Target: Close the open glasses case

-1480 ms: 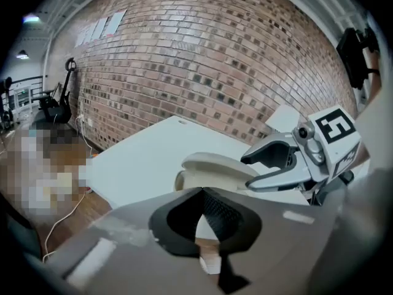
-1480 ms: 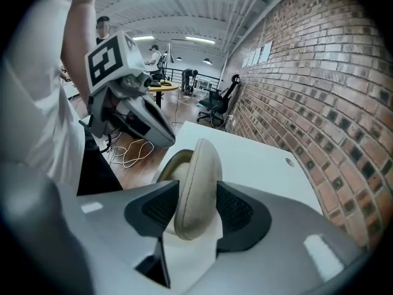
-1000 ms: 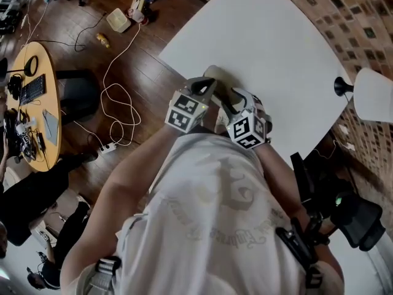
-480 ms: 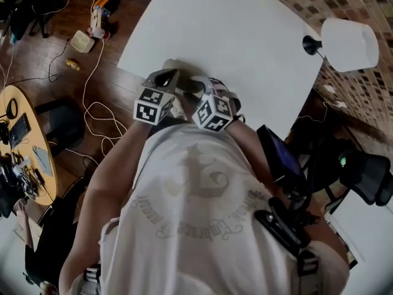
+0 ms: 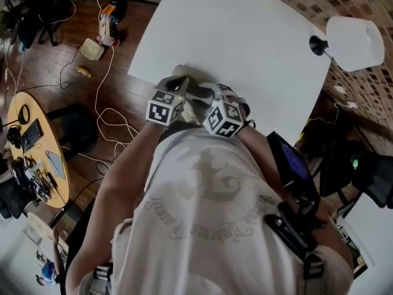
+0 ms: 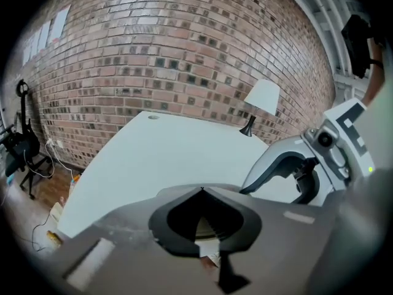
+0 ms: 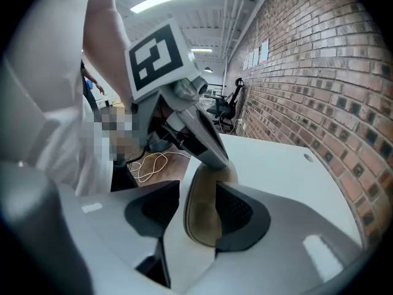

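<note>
Closing, right tongs loosely flank glasses case at table edge; left tongs shut.

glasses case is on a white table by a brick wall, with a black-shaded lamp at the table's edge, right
No: the lamp has a white shade, as the head view shows. The glasses case is on the white table by the brick wall.

No readable txt, curved lettering on person's shirt too blurred to make out, no brands/nos. legible
</note>
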`<state>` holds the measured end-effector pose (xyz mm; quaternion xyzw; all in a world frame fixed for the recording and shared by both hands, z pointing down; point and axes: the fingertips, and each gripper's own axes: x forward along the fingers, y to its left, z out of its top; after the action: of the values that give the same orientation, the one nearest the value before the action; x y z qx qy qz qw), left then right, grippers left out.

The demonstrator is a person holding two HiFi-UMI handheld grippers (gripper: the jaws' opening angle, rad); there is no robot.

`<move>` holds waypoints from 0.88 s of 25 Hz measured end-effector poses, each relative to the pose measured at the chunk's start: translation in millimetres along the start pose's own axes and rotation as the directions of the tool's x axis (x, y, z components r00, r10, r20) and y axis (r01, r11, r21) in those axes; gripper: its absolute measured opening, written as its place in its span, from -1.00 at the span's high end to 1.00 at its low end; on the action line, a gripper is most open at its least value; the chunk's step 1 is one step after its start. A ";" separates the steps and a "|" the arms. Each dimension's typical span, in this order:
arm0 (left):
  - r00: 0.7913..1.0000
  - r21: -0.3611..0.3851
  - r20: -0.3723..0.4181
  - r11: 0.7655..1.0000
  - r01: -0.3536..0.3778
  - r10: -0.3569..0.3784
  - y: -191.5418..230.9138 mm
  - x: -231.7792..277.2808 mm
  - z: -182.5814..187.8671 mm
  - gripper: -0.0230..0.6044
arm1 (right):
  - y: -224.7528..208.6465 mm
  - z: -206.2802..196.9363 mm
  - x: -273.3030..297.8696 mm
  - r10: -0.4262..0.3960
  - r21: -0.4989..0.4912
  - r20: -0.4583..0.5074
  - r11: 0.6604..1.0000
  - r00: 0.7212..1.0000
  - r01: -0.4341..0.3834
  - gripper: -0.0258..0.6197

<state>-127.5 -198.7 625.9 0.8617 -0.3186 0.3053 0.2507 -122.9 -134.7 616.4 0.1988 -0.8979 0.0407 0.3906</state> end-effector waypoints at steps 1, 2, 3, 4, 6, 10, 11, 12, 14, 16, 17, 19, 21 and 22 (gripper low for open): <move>1.000 0.007 -0.001 1.000 0.001 -0.001 0.8 1.8 -1.3 0.91 | -0.8 1.3 -1.9 -0.008 0.003 0.010 1.000 1.000 0.008 0.34; 1.000 0.014 -0.003 1.000 0.001 -0.001 2.2 2.4 -2.9 0.91 | -2.0 3.2 -3.4 -0.019 0.006 0.020 1.000 1.000 0.019 0.40; 1.000 0.020 -0.008 1.000 0.000 0.000 3.6 1.9 -4.9 0.91 | -3.5 5.0 -4.6 -0.034 0.008 0.028 0.999 0.999 0.034 0.49; 1.000 0.023 -0.014 1.000 -0.001 0.001 4.8 0.9 -7.3 0.91 | -5.0 6.0 -5.5 -0.048 0.012 0.033 0.999 0.998 0.048 0.60; 1.000 0.019 -0.027 1.000 -0.003 0.003 6.3 -1.1 -12.2 0.91 | -7.6 5.3 -6.3 -0.068 0.024 0.036 0.997 0.997 0.067 0.71; 1.000 0.020 -0.028 1.000 -0.004 0.005 5.0 -2.6 -16.4 0.91 | -10.6 -2.2 -5.5 -0.078 0.042 0.022 0.996 0.997 0.077 0.75; 1.000 0.021 -0.021 1.000 -0.005 0.006 4.6 -2.2 -16.6 0.91 | -10.8 -5.4 -4.6 -0.077 0.046 0.011 0.996 0.997 0.077 0.75; 1.000 0.024 -0.015 1.000 -0.007 0.007 4.3 -2.2 -16.5 0.91 | -10.8 -9.3 -2.9 -0.076 0.048 -0.006 0.996 0.997 0.076 0.76; 1.000 0.032 -0.010 0.999 -0.010 0.011 4.4 -2.2 -16.8 0.91 | -10.0 -19.2 2.4 -0.070 0.051 -0.048 0.996 0.996 0.072 0.76; 1.000 0.035 -0.008 0.999 -0.012 0.013 4.4 -1.5 -17.6 0.91 | -10.0 -25.8 5.8 -0.070 0.061 -0.061 0.995 0.996 0.074 0.80; 1.000 0.037 -0.006 0.999 -0.012 0.012 4.3 -1.1 -17.8 0.91 | -10.5 -26.7 6.1 -0.071 0.070 -0.053 0.995 0.996 0.075 0.80; 1.000 0.042 -0.006 0.999 -0.008 0.009 4.7 -0.6 -17.9 0.91 | -11.5 -26.7 6.1 -0.066 0.085 -0.037 0.994 0.997 0.069 0.81; 1.000 0.039 -0.007 0.999 -0.009 0.010 6.7 -0.1 -17.3 0.91 | -12.6 -26.1 7.2 -0.061 0.076 -0.030 0.995 0.998 0.063 0.81; 1.000 0.032 -0.007 0.999 -0.014 0.014 8.4 0.3 -16.6 0.91 | -13.6 -25.4 8.2 -0.062 0.068 -0.026 0.996 0.998 0.063 0.81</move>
<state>-139.3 -194.1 639.5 0.8621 -0.3188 0.3153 0.2360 -105.2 -144.0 638.7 0.2396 -0.8846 0.0615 0.3954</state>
